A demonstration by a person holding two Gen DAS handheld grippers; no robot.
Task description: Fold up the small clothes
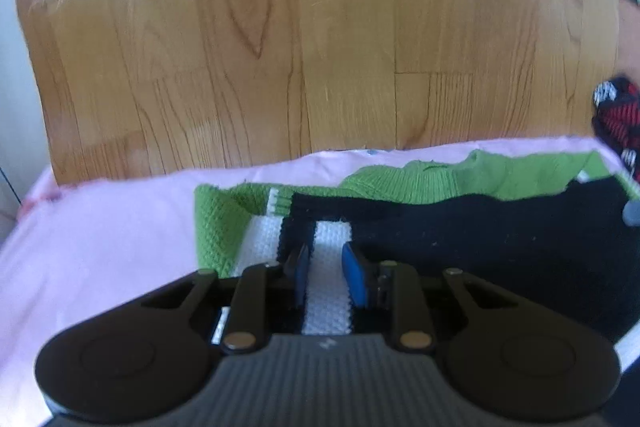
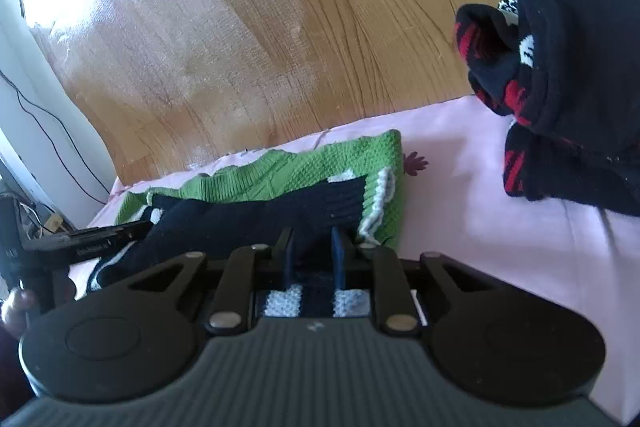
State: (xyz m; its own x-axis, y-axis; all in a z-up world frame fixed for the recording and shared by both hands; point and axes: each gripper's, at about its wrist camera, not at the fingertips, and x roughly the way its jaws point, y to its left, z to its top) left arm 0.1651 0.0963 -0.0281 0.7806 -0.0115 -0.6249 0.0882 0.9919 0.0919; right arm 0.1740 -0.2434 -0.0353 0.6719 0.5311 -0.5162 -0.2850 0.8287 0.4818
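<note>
Left gripper (image 1: 325, 269) hovering low over the white stripe of the green, black and white sweater (image 1: 440, 183), blue pads a little apart on either side of the stripe, not clearly pinching; probably lining up for a hold on the near edge. Sweater lying half folded on the pink sheet (image 1: 100, 227), near the wooden floor (image 1: 280, 27). Right gripper (image 2: 312, 259) standing over the black part, jaws slightly parted, grip impossible to tell. Further right, lying apart, a black and red garment (image 2: 560, 87), not blocking anything.
</note>
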